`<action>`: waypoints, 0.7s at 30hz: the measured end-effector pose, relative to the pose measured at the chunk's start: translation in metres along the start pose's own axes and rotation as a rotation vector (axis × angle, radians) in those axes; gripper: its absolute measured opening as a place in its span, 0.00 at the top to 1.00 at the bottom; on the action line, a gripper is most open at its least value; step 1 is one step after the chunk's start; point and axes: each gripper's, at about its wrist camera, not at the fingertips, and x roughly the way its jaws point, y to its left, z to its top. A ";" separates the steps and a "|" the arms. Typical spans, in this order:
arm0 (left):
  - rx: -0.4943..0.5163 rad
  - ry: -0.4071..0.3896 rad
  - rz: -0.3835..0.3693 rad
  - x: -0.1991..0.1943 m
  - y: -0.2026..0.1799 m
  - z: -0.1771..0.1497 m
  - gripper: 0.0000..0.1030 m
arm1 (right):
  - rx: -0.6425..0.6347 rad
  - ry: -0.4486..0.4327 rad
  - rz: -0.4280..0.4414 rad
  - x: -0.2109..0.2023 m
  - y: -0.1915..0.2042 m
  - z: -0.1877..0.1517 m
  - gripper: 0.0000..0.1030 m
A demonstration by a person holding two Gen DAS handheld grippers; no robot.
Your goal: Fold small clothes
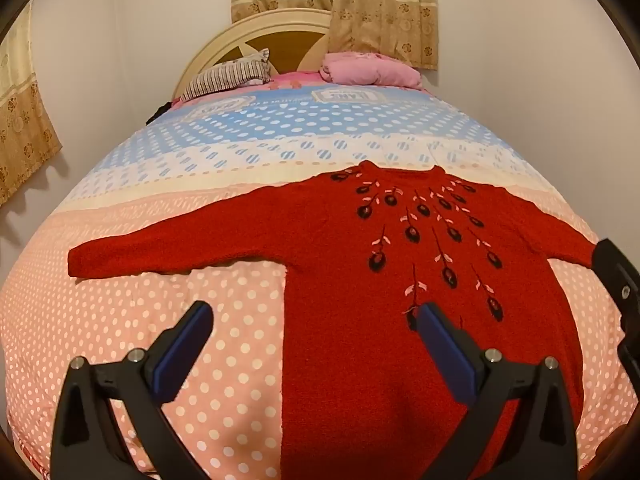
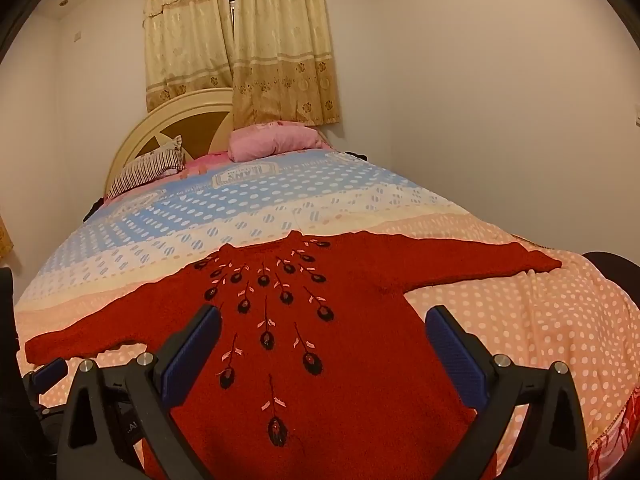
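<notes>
A red knitted sweater with black and pink embroidered flowers lies flat on the bed, face up, both sleeves spread out to the sides. It also shows in the right wrist view. My left gripper is open and empty, hovering above the sweater's lower left side, by the left hem edge. My right gripper is open and empty above the sweater's lower middle and right side. The right gripper's body shows at the right edge of the left wrist view, near the right sleeve's cuff.
The bed has a polka-dot cover, pink near me and blue farther off. A striped pillow and a pink pillow lie by the headboard. Walls close in on both sides; curtains hang behind.
</notes>
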 end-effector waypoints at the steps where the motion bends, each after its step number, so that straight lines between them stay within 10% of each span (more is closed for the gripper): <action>1: 0.001 -0.001 -0.001 0.000 -0.001 0.000 0.00 | -0.002 0.002 -0.002 0.000 0.000 0.000 0.01; 21: 0.013 -0.011 -0.008 -0.004 -0.010 -0.003 0.00 | 0.003 0.038 -0.014 0.007 -0.005 -0.004 0.01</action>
